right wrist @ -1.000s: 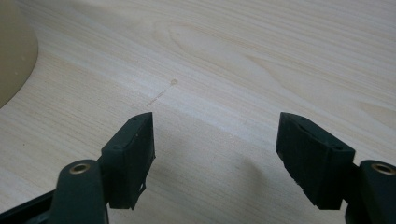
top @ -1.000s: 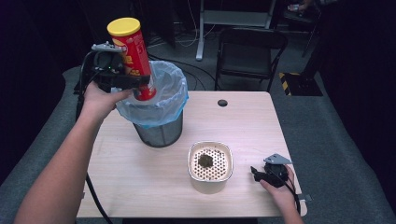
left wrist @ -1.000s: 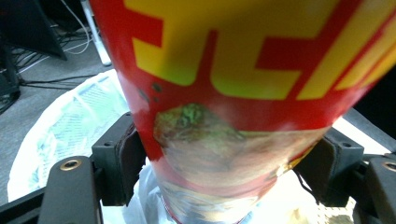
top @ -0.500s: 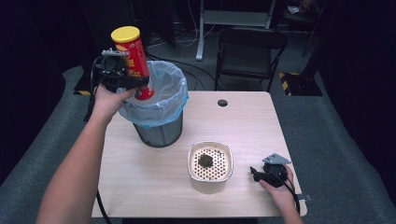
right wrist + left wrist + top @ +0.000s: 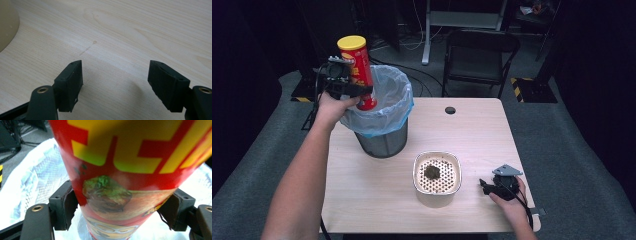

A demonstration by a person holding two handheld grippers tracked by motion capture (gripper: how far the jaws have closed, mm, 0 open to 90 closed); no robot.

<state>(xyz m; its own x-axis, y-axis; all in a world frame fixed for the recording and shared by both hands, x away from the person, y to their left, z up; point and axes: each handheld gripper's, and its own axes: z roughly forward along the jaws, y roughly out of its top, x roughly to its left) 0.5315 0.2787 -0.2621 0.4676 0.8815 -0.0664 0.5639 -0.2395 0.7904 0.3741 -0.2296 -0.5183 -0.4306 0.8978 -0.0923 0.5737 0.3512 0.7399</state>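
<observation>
Lifted slightly, left tongs (image 5: pixel 357 92) clamp can (image 5: pixel 357 70); right tongs (image 5: pixel 115 82) gape.

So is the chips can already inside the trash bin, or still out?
Still out. The left tool holds the chips can nearly upright above the trash bin rim, its bottom just over the bag's edge.

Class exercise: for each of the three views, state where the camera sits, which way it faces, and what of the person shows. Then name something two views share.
High view: above the table, looking forward and down; both forearms, left gripper, right gripper.
Left gripper view: on that gripper, jaws clamping the red can over the lined bin.
Right gripper view: facing bare tabletop, jaws apart.
Shared: can, high and left.
</observation>
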